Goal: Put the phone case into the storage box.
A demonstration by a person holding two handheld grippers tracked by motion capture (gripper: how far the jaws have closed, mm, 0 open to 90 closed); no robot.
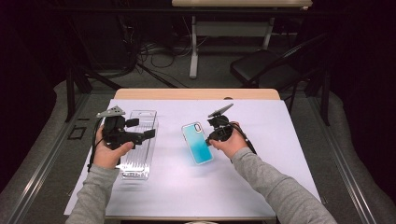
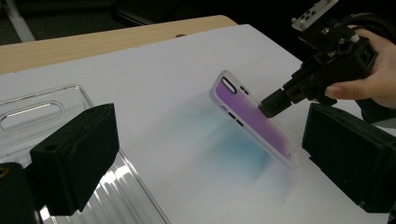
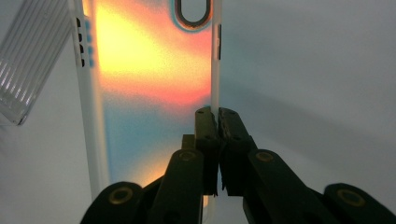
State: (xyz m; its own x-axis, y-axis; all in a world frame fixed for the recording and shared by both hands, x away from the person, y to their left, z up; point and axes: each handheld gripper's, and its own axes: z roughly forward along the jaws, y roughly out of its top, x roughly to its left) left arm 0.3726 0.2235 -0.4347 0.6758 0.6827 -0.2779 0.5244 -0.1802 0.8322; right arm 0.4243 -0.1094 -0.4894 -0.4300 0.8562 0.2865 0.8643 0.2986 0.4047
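Note:
A phone case [image 1: 197, 142] with a blue-to-pink iridescent back and a camera cutout sits mid-table on the white mat [image 1: 261, 154]. My right gripper [image 1: 208, 138] is shut on its right long edge, and the thin rim is pinched between the jaws [image 3: 217, 116]. The left gripper view shows the phone case [image 2: 254, 119] tilted, its pinched edge raised off the mat by the right gripper [image 2: 272, 103]. My left gripper [image 1: 141, 129] hovers open above a clear plastic package [image 1: 140, 154], and there is nothing between its wide-set jaws [image 2: 210, 158].
The clear package [image 2: 28, 112] lies lengthwise at the mat's left side, ribbed at its near end [image 3: 28, 60]. The wooden table edge [image 1: 196, 94] runs along the back. A black chair [image 1: 266, 65] and cables stand on the floor beyond.

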